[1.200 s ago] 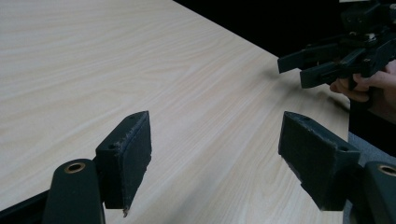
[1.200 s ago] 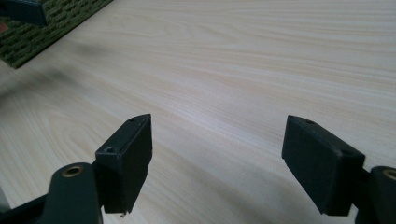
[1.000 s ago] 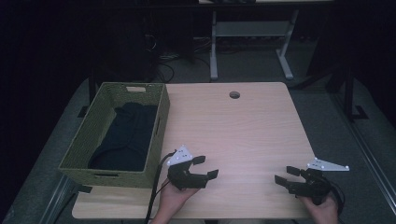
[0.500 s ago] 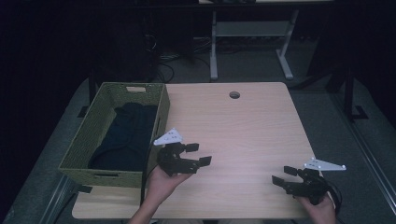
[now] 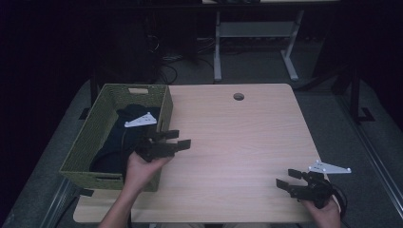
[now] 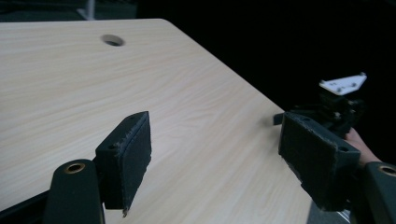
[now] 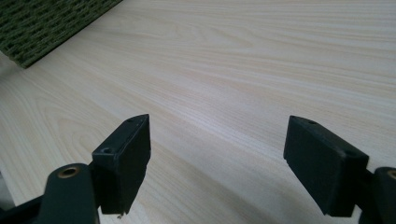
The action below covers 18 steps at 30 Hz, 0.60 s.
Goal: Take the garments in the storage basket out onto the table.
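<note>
A green woven basket (image 5: 91,142) stands on the left of the wooden table (image 5: 237,137), and dark cloth (image 5: 128,121) lies inside it. My left gripper (image 5: 179,138) hovers open beside the basket's right wall, its jaws pointing right across the table. In the left gripper view my left gripper (image 6: 219,154) holds nothing, and the right gripper (image 6: 334,105) shows farther off at the table's edge. My right gripper (image 5: 286,178) is open near the front right corner of the table, jaws pointing left. In the right gripper view my right gripper (image 7: 217,158) is empty above bare wood, with the basket (image 7: 51,23) at the upper left.
A round cable hole (image 5: 238,96) sits near the table's far edge. Behind the table stands a white metal frame (image 5: 254,42) on a dark floor with cables. The surroundings are dark.
My left gripper has risen and moved away from the front edge, up along the basket's right side. My right gripper has stayed near the front right corner.
</note>
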### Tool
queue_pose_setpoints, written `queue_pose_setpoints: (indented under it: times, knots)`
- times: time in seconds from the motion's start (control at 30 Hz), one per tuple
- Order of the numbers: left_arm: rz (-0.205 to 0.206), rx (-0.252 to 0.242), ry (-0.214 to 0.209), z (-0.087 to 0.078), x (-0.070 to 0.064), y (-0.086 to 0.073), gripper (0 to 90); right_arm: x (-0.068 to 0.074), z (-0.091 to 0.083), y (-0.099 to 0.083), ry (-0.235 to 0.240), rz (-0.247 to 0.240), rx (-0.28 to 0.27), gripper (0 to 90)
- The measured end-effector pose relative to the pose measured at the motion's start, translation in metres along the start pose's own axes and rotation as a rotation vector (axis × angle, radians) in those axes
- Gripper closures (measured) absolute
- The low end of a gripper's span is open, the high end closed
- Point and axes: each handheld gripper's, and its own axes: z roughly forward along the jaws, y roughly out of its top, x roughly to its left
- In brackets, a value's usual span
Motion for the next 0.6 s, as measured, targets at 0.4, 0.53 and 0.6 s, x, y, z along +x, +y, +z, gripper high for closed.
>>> queue_pose_setpoints:
  times: [0.4,0.53,0.6]
  knots:
    - [-0.061,-0.004,0.122,-0.041,0.048,0.010,25.4,0.003,0.001,-0.001,0.016,-0.001,0.008,22.6]
    - [-0.093,-0.018,0.141,-0.047,0.061,0.009,25.4,0.003,0.001,-0.001,0.016,-0.005,0.006,22.6]
    - [-0.110,-0.013,0.154,-0.050,0.071,0.007,25.4,0.003,0.001,-0.001,0.015,-0.007,0.006,22.6]
